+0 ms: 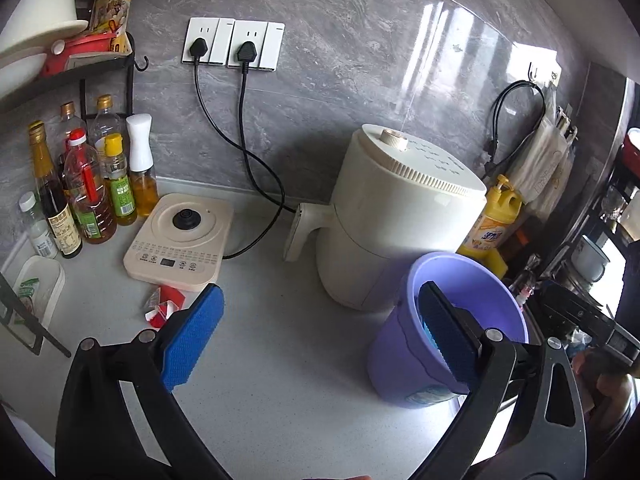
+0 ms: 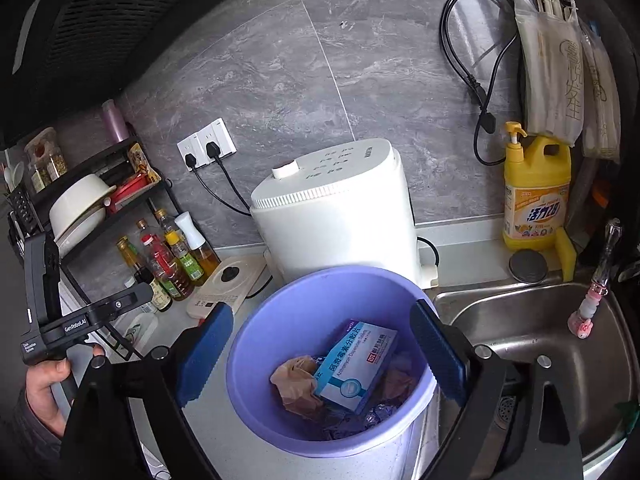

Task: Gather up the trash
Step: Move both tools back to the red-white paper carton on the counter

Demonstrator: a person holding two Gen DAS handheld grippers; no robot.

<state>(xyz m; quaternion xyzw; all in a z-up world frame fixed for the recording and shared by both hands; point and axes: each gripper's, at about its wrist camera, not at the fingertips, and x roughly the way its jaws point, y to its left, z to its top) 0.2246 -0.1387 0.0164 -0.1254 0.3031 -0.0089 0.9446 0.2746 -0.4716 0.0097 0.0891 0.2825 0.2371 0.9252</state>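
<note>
A purple bucket [image 2: 280,320] stands on the counter beside the sink; it also shows in the left wrist view [image 1: 400,364]. Inside lie a white and blue medicine box [image 2: 354,364], crumpled brown paper [image 2: 294,382] and purple foil scraps [image 2: 360,416]. My right gripper [image 2: 326,346] is open and empty right above the bucket mouth. My left gripper [image 1: 320,332] is open and empty above the counter, left of the bucket. A red and white wrapper [image 1: 164,304] lies on the counter just beyond the left fingertip [image 1: 200,328].
A white air fryer [image 1: 400,220] stands behind the bucket. A beige induction base [image 1: 180,236] and several oil bottles [image 1: 92,188] are at the left. A white tray [image 1: 40,292] sits at the far left. A sink [image 2: 520,340] and yellow detergent bottle [image 2: 536,196] are at the right.
</note>
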